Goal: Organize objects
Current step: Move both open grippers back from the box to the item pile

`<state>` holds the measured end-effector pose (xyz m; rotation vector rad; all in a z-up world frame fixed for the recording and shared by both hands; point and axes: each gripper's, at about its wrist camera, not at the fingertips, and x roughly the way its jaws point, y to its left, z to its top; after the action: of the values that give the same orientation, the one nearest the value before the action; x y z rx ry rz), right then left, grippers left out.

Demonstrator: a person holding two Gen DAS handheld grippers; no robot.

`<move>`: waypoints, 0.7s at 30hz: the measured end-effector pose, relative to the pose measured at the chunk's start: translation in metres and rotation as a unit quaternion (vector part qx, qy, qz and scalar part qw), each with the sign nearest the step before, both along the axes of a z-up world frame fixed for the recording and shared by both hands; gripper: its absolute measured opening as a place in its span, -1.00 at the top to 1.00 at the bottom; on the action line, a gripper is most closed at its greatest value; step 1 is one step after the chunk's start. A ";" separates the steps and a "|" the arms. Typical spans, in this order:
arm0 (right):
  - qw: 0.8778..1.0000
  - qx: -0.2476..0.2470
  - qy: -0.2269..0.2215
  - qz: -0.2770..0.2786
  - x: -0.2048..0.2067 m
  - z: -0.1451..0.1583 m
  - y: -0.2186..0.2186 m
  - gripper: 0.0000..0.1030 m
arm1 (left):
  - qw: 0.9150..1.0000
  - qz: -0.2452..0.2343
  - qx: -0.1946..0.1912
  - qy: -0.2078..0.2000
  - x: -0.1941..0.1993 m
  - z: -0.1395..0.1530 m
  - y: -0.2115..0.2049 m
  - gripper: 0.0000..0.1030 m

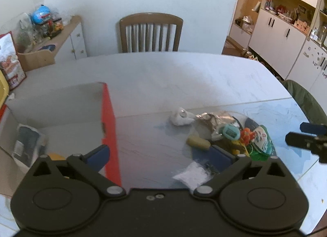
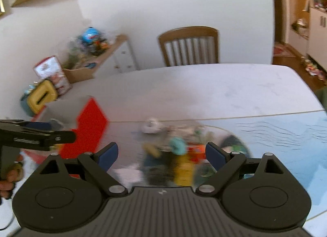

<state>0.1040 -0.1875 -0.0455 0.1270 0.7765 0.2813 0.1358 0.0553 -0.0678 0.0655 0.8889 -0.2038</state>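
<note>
An open cardboard box with a red side (image 1: 108, 118) stands on the table at the left; a dark packet (image 1: 26, 145) lies inside. A pile of small items lies to its right: a white object (image 1: 180, 116), crumpled foil (image 1: 216, 119), a teal timer (image 1: 230, 132), a yellow piece (image 1: 197, 143), a green-rimmed bag (image 1: 262, 141), a clear plastic bag (image 1: 193, 174). My left gripper (image 1: 161, 157) is open and empty, between box and pile. My right gripper (image 2: 162, 154) is open and empty above the blurred pile (image 2: 179, 155); the box (image 2: 90, 126) is to its left.
The white marble table (image 1: 163, 77) has a wooden chair (image 1: 150, 32) behind it. A side shelf with clutter (image 1: 43, 32) stands at the back left. White cabinets (image 1: 286, 32) are at the right. The left gripper shows in the right wrist view (image 2: 36, 134).
</note>
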 end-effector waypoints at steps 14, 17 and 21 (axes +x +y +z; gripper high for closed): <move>0.998 -0.025 0.055 -0.032 0.030 -0.054 -0.052 -0.80 | 0.997 -0.049 0.055 0.017 -0.009 -0.055 -0.057 -0.99; 0.997 -0.031 0.067 -0.029 0.039 -0.066 -0.059 -0.80 | 0.998 -0.037 0.040 0.040 -0.004 -0.067 -0.058 -0.99; 0.996 -0.032 0.084 -0.025 0.048 -0.081 -0.064 -0.80 | 0.997 -0.031 0.044 0.047 -0.002 -0.082 -0.060 -0.99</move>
<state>0.1522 -0.2514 -0.1267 0.1111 0.9466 0.1991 0.1341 -0.0052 -0.1494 0.1665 0.9909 -0.2265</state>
